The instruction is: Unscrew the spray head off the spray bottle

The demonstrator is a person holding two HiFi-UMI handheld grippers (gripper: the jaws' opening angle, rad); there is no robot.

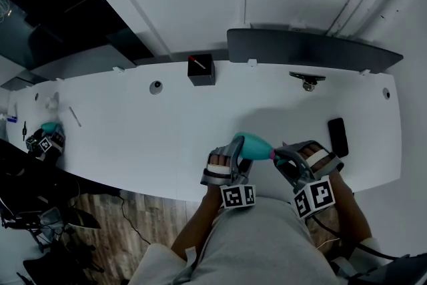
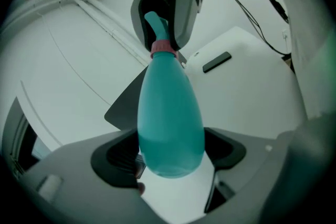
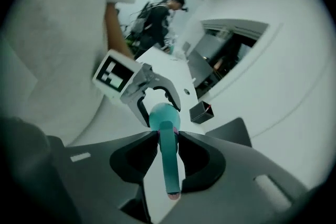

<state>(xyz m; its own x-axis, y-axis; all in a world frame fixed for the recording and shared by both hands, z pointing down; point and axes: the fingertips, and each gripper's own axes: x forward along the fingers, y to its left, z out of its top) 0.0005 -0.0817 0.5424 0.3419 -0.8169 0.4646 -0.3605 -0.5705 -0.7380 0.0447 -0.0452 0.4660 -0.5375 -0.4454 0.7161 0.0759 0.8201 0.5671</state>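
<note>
Bottle (image 1: 255, 145): teal, held off the table (image 1: 167, 137) near its front edge, lying roughly level between the two grippers, fat end to the left, neck to the right.
Spray head (image 3: 170, 165): teal nozzle stem on the bottle's neck, with a pink collar (image 2: 163, 48) at its foot; points back along the right gripper's jaws toward that camera.
Left gripper (image 2: 170, 152): jaws spread wide, clamped on the bottle's (image 2: 170, 118) fat end, one pad against each side; bottom of the bottle sits deep between them.
Right gripper (image 3: 168, 136): jaws drawn in narrow, tips pinching the neck at the collar from both sides, stem lying in the gap behind the tips; bottle's (image 3: 164, 115) body beyond the tips.
Grippers together: facing each other along the bottle, right gripper (image 2: 168, 2) seen over the spray head (image 2: 156, 26) from the left gripper view, left gripper (image 3: 152, 93) seen behind the bottle from the right gripper view.
Head view: left gripper (image 1: 235, 151) and right gripper (image 1: 285, 158) close together, just in front of the holder's body.
Table: white, with a black phone (image 1: 337, 137) lying flat right of the right gripper and a black box (image 1: 201, 70) near the far edge, well apart from the bottle.
</note>
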